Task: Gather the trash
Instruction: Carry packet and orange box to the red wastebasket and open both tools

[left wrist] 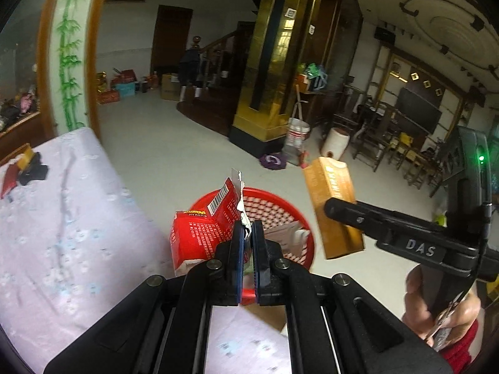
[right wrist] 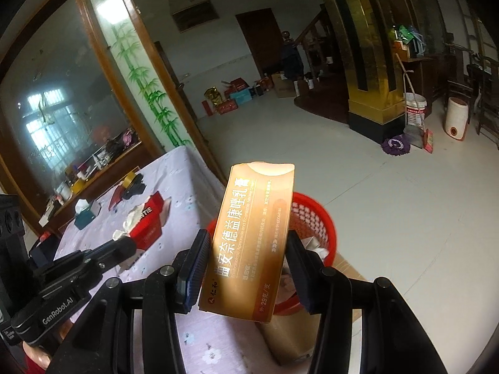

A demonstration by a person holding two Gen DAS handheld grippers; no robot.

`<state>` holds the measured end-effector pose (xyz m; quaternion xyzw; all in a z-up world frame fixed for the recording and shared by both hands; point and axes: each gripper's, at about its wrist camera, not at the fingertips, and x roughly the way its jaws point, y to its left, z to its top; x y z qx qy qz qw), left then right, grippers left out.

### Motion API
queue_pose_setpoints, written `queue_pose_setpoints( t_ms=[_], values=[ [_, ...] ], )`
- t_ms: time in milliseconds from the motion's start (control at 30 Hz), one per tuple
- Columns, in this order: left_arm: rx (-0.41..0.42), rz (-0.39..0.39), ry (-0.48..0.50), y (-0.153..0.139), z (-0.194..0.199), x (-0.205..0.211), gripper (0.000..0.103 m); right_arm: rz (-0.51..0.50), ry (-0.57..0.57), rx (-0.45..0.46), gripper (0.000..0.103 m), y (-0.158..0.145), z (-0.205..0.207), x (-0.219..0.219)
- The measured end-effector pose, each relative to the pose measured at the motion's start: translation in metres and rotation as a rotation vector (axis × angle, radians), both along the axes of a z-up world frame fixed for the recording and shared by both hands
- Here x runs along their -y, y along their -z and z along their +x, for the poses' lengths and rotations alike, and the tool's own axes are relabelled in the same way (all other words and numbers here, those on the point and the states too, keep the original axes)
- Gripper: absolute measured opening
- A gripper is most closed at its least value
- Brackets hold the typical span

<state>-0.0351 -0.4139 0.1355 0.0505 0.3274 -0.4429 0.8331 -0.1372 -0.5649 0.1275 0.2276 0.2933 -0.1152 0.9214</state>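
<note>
Both loaded; left gripper [left wrist: 248,233] pinches red carton [left wrist: 199,233], right gripper [right wrist: 246,268] clamps gold box [right wrist: 252,240]; red basket [left wrist: 280,201] just ahead, below both.

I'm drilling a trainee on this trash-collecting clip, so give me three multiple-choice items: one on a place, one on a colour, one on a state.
1. Where is the red basket?
A. beside the table's edge, beyond both grippers
B. on the tablecloth
C. by the staircase

2. What colour is the box in the right gripper?
A. blue
B. golden orange
C. white

3. What is the left gripper doing?
A. hanging open
B. shut on a red packet
C. gripping the basket rim

Answers:
1 A, both wrist views show it past the fingers, below the cloth edge.
2 B, its face is gold-orange.
3 B, the packet's torn edge sits pinched between the fingers.
</note>
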Motion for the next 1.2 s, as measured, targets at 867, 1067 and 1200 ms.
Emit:
queue_pose_setpoints(
  t_ms=[867, 1067, 1200],
  values=[
    [-0.122, 0.012, 0.039, 0.042, 0.024, 0.061, 0.004, 0.107, 0.021, -0.032, 0.053, 0.025, 0.016, 0.058],
    [-0.132, 0.009, 0.039, 0.046, 0.024, 0.066, 0.004, 0.111, 0.015, -0.036, 0.053, 0.027, 0.018, 0.060],
    [-0.140, 0.007, 0.039, 0.049, 0.025, 0.070, 0.004, 0.123, 0.007, -0.040, 0.053, 0.030, 0.024, 0.063]
  ],
)
